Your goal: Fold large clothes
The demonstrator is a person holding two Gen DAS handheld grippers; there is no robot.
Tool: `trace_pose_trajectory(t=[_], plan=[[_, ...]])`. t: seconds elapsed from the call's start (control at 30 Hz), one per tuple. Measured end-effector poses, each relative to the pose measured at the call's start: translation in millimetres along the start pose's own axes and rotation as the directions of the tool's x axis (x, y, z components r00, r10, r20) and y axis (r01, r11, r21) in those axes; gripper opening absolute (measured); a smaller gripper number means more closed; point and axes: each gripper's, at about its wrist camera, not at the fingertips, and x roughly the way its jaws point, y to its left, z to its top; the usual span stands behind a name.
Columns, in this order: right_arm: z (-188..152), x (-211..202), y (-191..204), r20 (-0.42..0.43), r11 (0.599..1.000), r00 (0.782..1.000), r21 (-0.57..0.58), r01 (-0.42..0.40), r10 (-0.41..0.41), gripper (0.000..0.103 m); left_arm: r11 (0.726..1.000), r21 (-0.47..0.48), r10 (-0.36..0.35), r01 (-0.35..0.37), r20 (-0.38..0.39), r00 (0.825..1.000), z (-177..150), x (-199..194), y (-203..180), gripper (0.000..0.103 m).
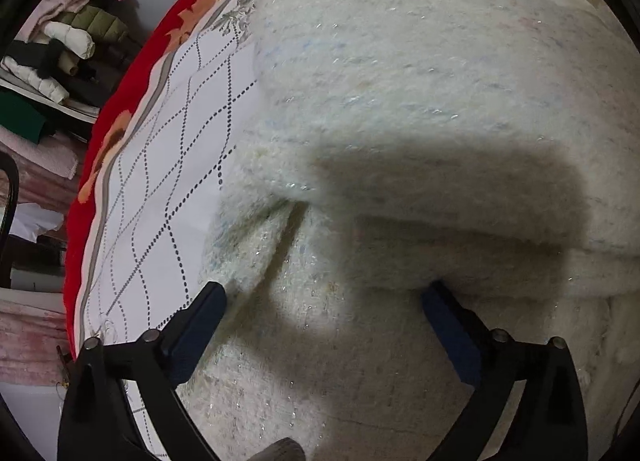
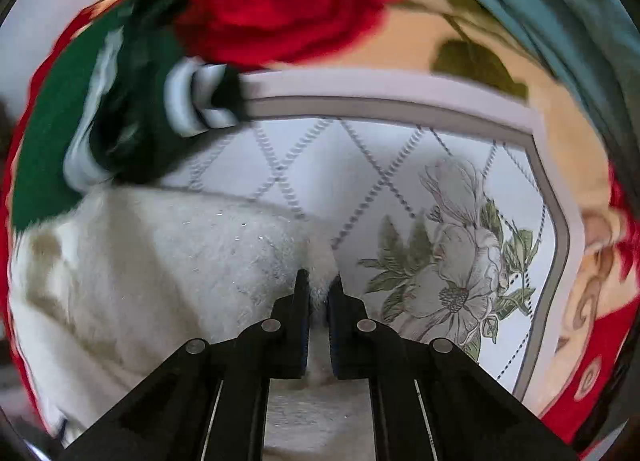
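A fuzzy cream-white knit garment (image 1: pixel 400 93) lies on a white patterned bedspread (image 1: pixel 160 165), with an upper layer folded over a lower one. My left gripper (image 1: pixel 324 293) is open, its fingers spread just above the lower layer near the fold, holding nothing. In the right wrist view my right gripper (image 2: pixel 319 285) is shut on an edge of the same white garment (image 2: pixel 160 261), pinching a tuft of it between the fingers. The right view is motion-blurred.
A dark green garment with white stripes (image 2: pixel 100 121) lies at the white garment's far side. The bedspread has a red floral border (image 2: pixel 288 1) and a printed flower (image 2: pixel 452 261). A teal cloth (image 2: pixel 560 21) lies at the top right. Stacked clothes (image 1: pixel 60 53) sit beyond the bed's left edge.
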Motion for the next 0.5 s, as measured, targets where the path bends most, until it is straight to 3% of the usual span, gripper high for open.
trace_pose_trajectory(t=[0.1,0.2,0.23,0.27,0.33,0.43,0.5], plan=[[4.8,2.7,-0.9,-0.052,1.000,0.999,-0.003,-0.012,0.012,0.011,1.000,0.009,-0.017,0.017,-0.017,1.000,2.7,-0.8,3.1,0.103],[-10.0,-30.1,-13.1,-0.059,1.000,0.998,-0.015,0.000,-0.001,0.025,0.999,0.016,-0.031,0.032,-0.030,0.999,4.6,-7.4,7.9,0.103],[-17.5,-41.2,-17.9,-0.056,1.000,0.998,-0.020,0.016,-0.017,0.036,0.999,0.011,-0.036,0.037,-0.024,0.999,4.6,-12.1,10.9,0.103],[-33.5,-57.4,-27.3,-0.055,0.999,0.998,-0.019,0.026,-0.027,0.047,0.999,0.004,-0.047,0.047,-0.015,0.999,4.2,-18.3,14.2,0.103],[-68.9,-81.5,-48.0,-0.074,1.000,0.997,-0.010,0.024,-0.025,0.056,0.998,-0.006,-0.065,0.065,0.003,0.998,2.2,-33.2,19.3,0.103],[-124.2,-94.9,-72.3,-0.165,1.000,0.986,0.004,0.023,-0.022,0.056,0.996,-0.011,-0.086,0.086,0.021,0.996,-3.1,-54.1,20.4,0.103],[-178.3,-81.4,-89.2,-0.270,1.000,0.963,0.016,-0.012,0.016,0.056,0.996,-0.007,-0.084,0.084,0.031,0.996,-9.6,-67.1,14.4,0.103]])
